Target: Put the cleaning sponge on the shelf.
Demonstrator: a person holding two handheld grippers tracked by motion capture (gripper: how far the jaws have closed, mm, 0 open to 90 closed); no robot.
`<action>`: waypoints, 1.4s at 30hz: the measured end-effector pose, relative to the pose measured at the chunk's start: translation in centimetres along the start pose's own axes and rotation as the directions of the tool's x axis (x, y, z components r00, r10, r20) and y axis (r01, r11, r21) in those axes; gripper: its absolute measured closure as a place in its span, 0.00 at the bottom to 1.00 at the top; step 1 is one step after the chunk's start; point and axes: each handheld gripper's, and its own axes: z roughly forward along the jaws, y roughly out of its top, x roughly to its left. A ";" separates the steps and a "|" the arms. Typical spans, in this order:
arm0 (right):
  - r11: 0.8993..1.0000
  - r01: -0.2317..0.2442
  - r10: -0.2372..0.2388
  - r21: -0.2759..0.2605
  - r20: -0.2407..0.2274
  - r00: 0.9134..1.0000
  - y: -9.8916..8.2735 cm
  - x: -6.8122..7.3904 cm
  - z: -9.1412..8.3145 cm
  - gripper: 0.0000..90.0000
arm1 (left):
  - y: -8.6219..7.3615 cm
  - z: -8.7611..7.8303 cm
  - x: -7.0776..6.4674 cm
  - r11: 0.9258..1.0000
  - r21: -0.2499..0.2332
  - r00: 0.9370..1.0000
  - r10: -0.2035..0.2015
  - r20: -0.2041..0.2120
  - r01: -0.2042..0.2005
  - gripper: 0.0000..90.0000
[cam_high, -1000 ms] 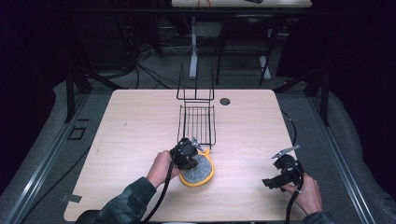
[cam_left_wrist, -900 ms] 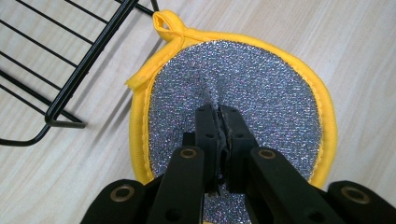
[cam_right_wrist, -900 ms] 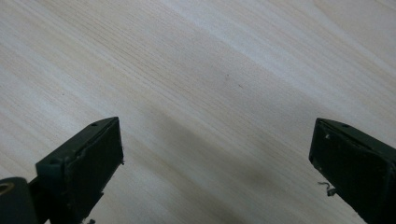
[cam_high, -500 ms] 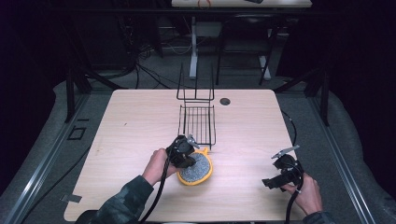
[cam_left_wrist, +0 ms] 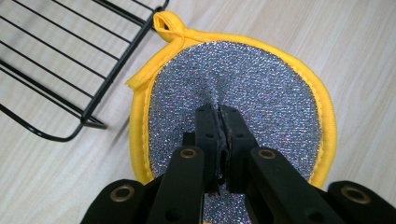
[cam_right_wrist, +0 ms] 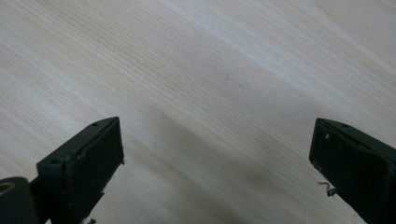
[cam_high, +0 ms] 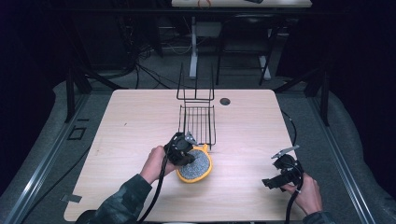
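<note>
- Left tool [cam_left_wrist: 219, 116]: jaws pinched together on the silver face of the scrub pad [cam_left_wrist: 261, 93], bunching a fold of the fabric at its middle. Grip looks made.
- In the high view the pad [cam_high: 198, 164] lies flat on the table [cam_high: 130, 121], centre of the frame, slightly low. The left tool [cam_high: 183, 156] sits on its upper-left part.
- The pad's yellow rim with its hanging loop [cam_left_wrist: 166, 21] points toward the wire rack [cam_left_wrist: 65, 60], upper left of the left gripper view. Loop and rack corner are very close; can't tell whether they touch.
- Rack [cam_high: 197, 122] stands just above the pad in the high view, nothing in it.
- Right tool [cam_high: 280, 177]: lower right of the high view, well apart from the pad. Jaws wide apart, nothing but bare wood between them [cam_right_wrist: 219, 116].
- Progress, my read: pick is done, lift isn't – the pad is still on the table. Left to do: raise it and put it in or on the rack, presumably.
</note>
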 end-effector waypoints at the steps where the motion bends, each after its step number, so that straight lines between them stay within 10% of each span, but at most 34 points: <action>1: 1.000 0.000 0.000 0.000 0.000 1.000 0.0 0.0 0.0 0.03 | 0.1 -0.1 0.0 1.000 -0.002 1.000 -0.001 -0.003 0.001 0.97; 42: 1.000 0.003 -0.003 0.003 0.005 1.000 0.0 0.1 -0.1 0.03 | 2.7 -2.0 3.1 0.997 -0.069 0.996 -0.027 -0.087 0.021 0.97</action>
